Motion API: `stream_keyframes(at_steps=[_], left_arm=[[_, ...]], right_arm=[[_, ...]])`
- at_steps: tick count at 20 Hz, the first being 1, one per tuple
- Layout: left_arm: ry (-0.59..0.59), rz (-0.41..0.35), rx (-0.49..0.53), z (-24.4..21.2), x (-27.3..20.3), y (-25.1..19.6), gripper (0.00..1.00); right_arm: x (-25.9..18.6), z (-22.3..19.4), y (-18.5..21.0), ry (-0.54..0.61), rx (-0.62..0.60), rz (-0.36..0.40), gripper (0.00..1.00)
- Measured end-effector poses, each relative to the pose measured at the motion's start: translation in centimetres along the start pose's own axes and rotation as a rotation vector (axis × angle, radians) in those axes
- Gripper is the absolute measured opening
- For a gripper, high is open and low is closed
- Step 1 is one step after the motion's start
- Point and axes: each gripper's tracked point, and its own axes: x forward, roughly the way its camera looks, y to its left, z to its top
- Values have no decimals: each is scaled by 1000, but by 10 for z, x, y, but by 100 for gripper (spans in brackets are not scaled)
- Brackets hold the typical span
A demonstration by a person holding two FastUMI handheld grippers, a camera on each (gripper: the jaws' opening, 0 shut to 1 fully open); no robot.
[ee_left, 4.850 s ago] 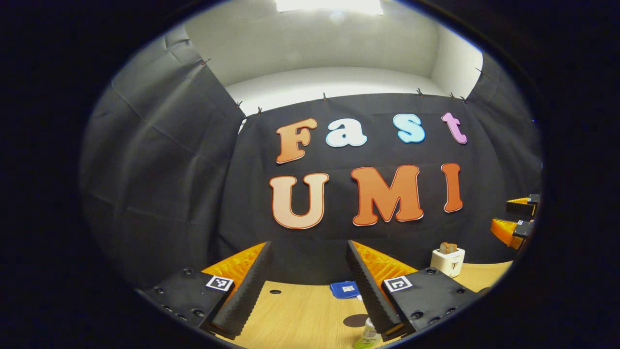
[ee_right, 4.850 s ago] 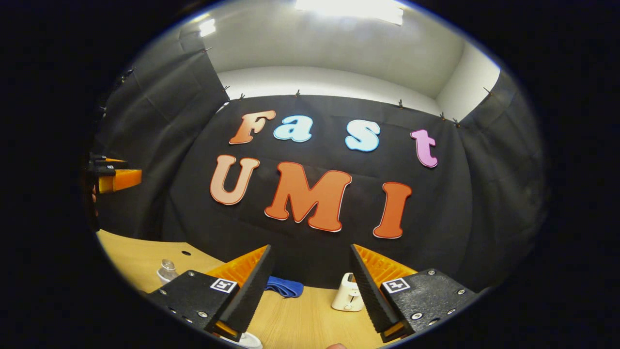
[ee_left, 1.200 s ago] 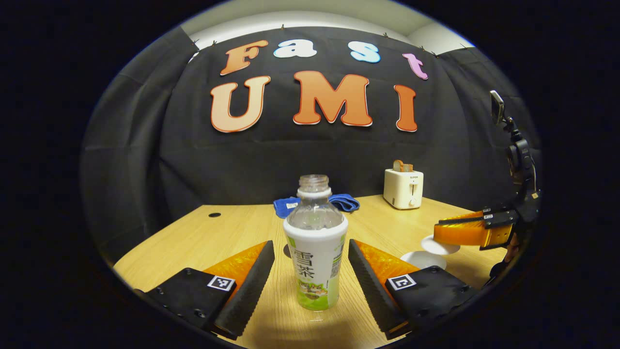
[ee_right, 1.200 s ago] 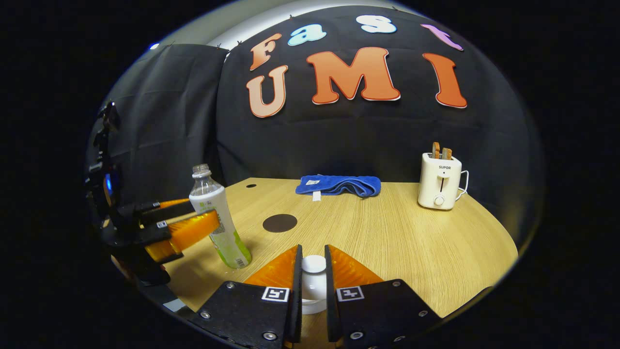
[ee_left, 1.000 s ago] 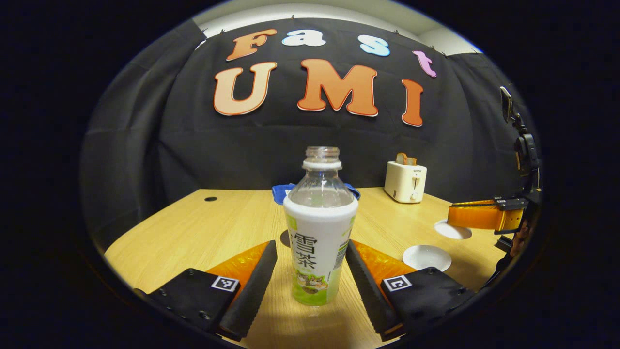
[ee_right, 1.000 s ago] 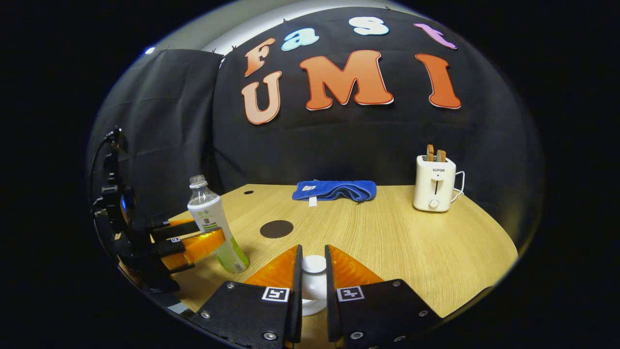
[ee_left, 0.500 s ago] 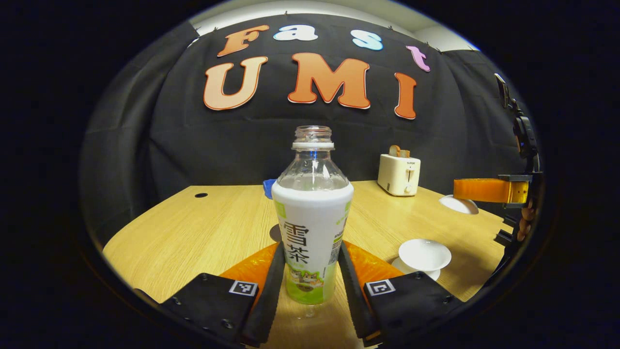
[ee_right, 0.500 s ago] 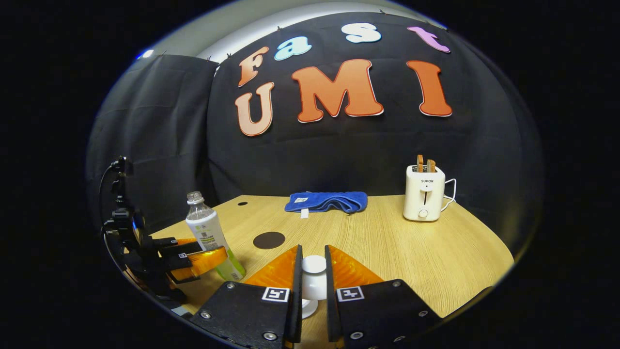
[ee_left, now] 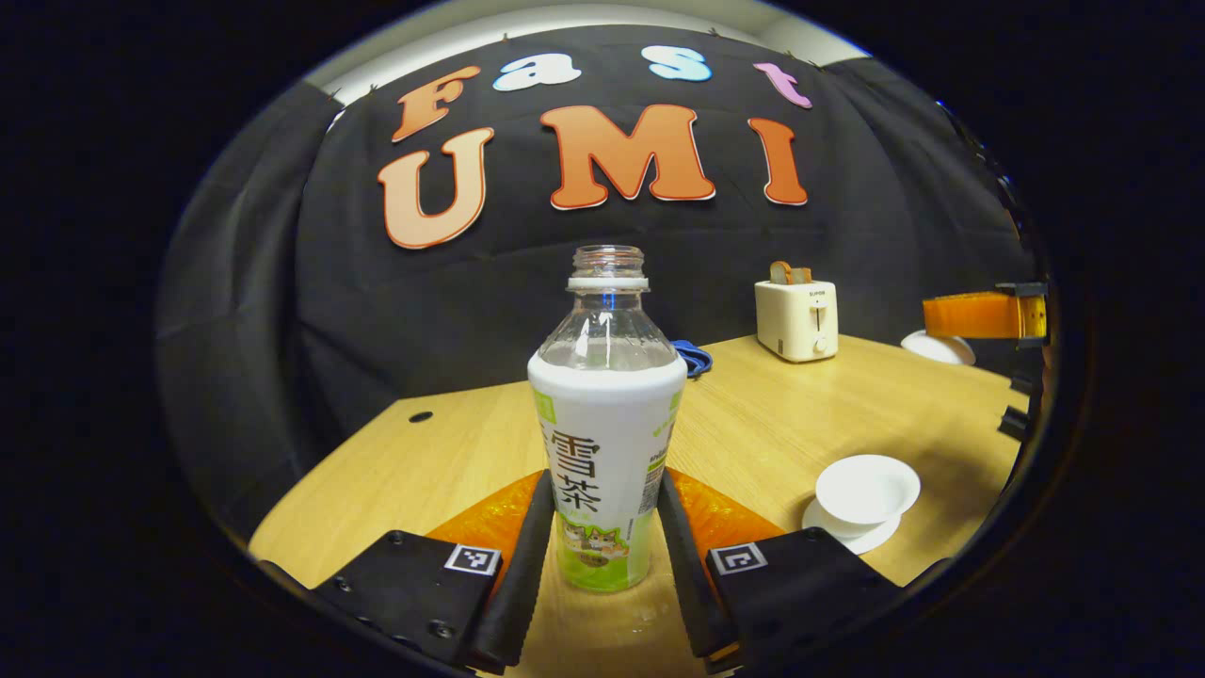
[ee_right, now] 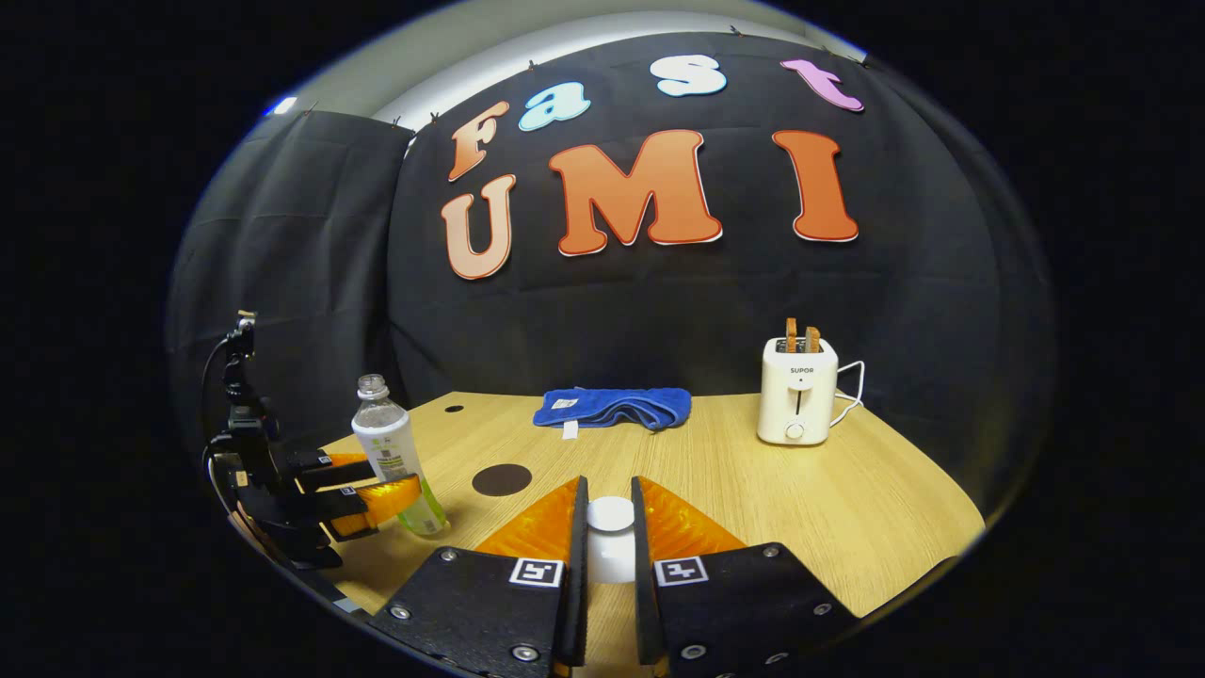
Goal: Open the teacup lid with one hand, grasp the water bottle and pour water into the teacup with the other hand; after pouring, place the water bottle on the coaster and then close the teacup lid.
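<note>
Clamping our left gripper (ee_left: 602, 565) on the water bottle (ee_left: 607, 443) near the table's (ee_left: 452, 452) left edge, we've just lifted the lid (ee_right: 610, 516), pinched in our right gripper (ee_right: 607, 565); the teacup (ee_left: 866, 490) stands uncovered, ready for pouring.

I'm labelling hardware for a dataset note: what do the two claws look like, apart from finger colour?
Both the left claw and the right claw have two long wedge-shaped fingers with ribbed inner faces. Each finger sits on a black plate with round screw heads and a small square black-and-white marker. In the right gripper view, a thin black cable loops over the left claw's handle.
</note>
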Motion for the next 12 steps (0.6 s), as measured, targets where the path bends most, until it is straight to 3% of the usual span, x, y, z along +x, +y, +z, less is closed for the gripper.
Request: stream_keyframes(at_steps=[2, 12], left_arm=[[-6, 12, 61, 4, 4, 2, 60], [-10, 59, 483, -2, 9, 0, 61]], right_arm=[[1, 0, -4, -2, 1, -7, 21], [-2, 5, -25, -17, 7, -50, 21]])
